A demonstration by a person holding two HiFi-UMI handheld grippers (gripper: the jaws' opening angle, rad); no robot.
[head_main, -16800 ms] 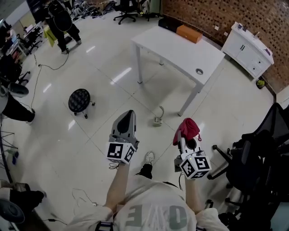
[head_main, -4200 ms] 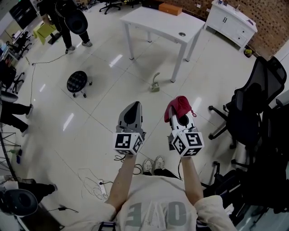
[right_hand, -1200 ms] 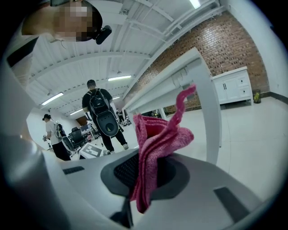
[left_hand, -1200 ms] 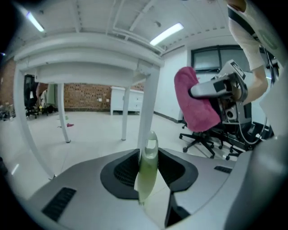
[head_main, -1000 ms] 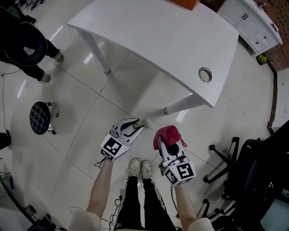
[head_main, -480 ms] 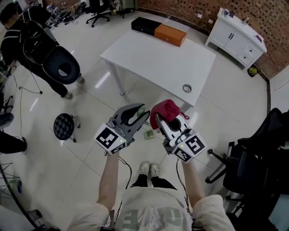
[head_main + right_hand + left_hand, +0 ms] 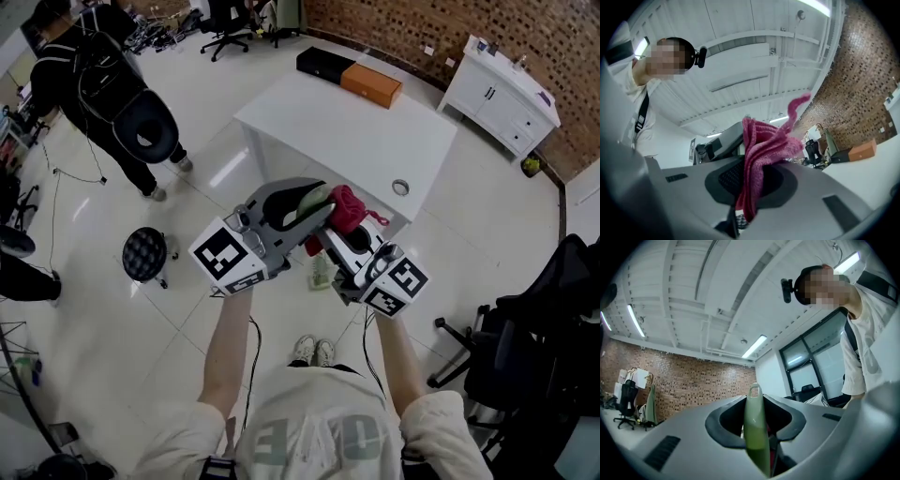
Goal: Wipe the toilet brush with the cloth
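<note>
My left gripper (image 7: 317,202) is shut on the pale green handle (image 7: 309,201) of the toilet brush and is held high in front of me. In the left gripper view the handle (image 7: 755,432) stands upright between the jaws of that gripper (image 7: 755,401), its loop end sticking out past the tips. My right gripper (image 7: 336,227) is shut on a bunched red cloth (image 7: 348,207), which lies right beside the handle. The cloth (image 7: 764,143) rises out of the right gripper (image 7: 749,185). A pale green part (image 7: 321,271) shows below, between the grippers; what it is I cannot tell.
A white table (image 7: 375,141) stands ahead with an orange box (image 7: 371,85) and a black box (image 7: 323,63) at its far end. A black stool (image 7: 143,254) and a person in black (image 7: 103,84) are at the left, an office chair (image 7: 534,347) at the right.
Both grippers have risen from near the floor to chest height, carrying the brush and the cloth, and have come closer together.
</note>
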